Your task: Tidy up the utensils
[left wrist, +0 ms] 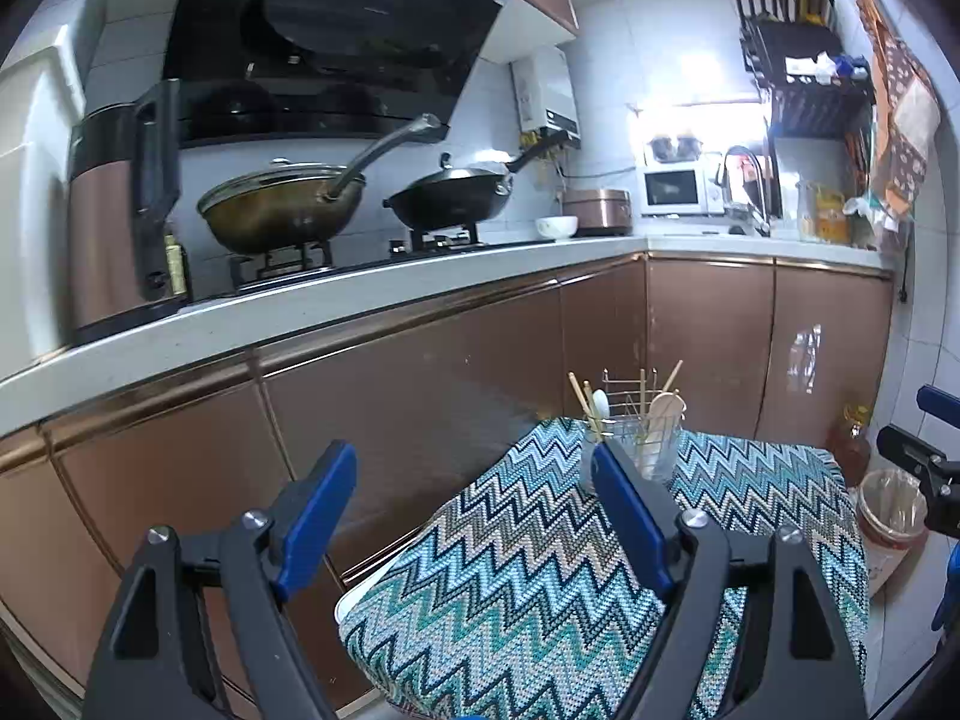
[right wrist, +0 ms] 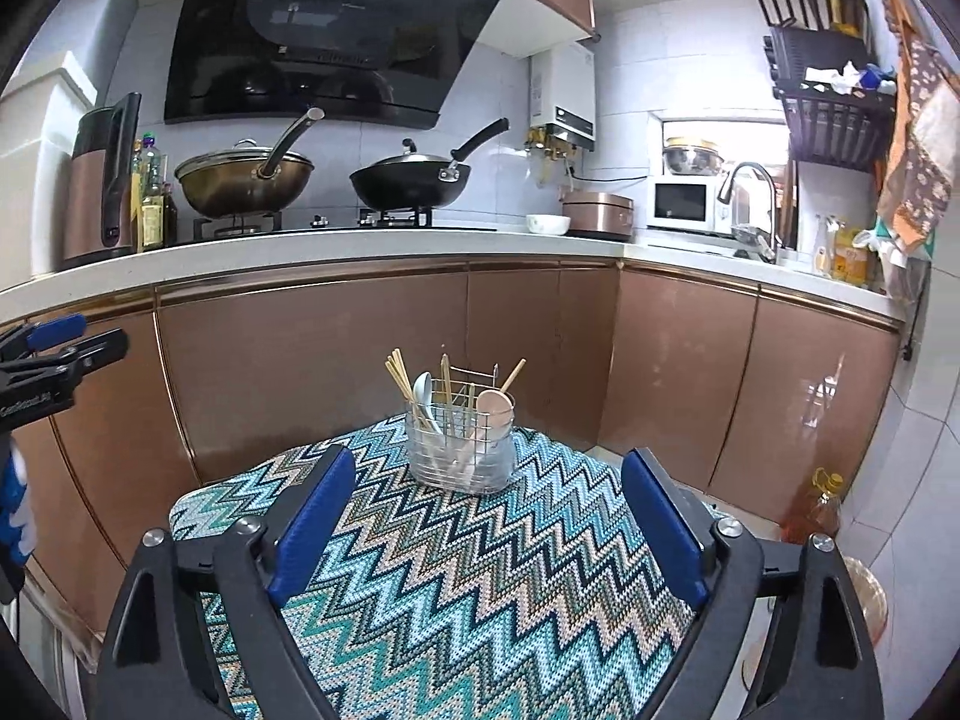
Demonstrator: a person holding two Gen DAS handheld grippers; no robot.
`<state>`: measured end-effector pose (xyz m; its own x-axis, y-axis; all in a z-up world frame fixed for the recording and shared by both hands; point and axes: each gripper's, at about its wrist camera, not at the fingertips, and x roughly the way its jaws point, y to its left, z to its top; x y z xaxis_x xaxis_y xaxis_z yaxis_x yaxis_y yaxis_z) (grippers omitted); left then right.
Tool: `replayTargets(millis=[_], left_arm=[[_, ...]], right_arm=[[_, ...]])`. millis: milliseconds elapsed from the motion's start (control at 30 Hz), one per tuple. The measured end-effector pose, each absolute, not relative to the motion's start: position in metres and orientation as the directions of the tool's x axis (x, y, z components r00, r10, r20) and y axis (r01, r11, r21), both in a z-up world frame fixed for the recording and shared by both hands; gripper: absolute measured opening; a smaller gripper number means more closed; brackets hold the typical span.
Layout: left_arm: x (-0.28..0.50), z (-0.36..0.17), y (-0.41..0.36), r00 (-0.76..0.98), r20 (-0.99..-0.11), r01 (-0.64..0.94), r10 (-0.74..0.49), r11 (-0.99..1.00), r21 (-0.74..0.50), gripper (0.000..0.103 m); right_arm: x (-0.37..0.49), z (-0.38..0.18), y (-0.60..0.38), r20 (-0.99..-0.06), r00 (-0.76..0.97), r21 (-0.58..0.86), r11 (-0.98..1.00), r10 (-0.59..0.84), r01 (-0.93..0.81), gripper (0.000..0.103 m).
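A wire utensil holder stands at the far end of a small table with a zigzag cloth. It holds wooden chopsticks, a white spoon and a pale wooden spoon. The holder also shows in the left wrist view, partly behind my left gripper's right finger. My left gripper is open and empty, raised over the table's left edge. My right gripper is open and empty, above the table's near half, with the holder ahead between its fingers.
Brown cabinets and a white counter run behind the table. Two woks sit on the stove. An oil bottle and a lined bin stand on the floor to the right. A sink tap is at the far right.
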<state>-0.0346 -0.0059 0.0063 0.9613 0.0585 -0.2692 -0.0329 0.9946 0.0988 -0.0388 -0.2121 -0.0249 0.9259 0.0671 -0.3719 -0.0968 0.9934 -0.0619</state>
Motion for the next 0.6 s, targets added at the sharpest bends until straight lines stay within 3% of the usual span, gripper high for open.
replayTargets(millis=[333,600], left_arm=[[-0.055,-0.006,0.009,0.970,-0.244,0.015,-0.011,1.000,0.016,0.080],[-0.061,-0.004,0.008,0.975,-0.220,0.028,-0.024,0.999,0.019,0.080]], right_arm=[[-0.061,-0.017,-0.214,-0.362,0.932,-0.064,0.998,-0.009,-0.015,0.092],[-0.074,-0.010,-0.218,-0.351,0.934,-0.078,0.996,-0.066,0.041,0.093]])
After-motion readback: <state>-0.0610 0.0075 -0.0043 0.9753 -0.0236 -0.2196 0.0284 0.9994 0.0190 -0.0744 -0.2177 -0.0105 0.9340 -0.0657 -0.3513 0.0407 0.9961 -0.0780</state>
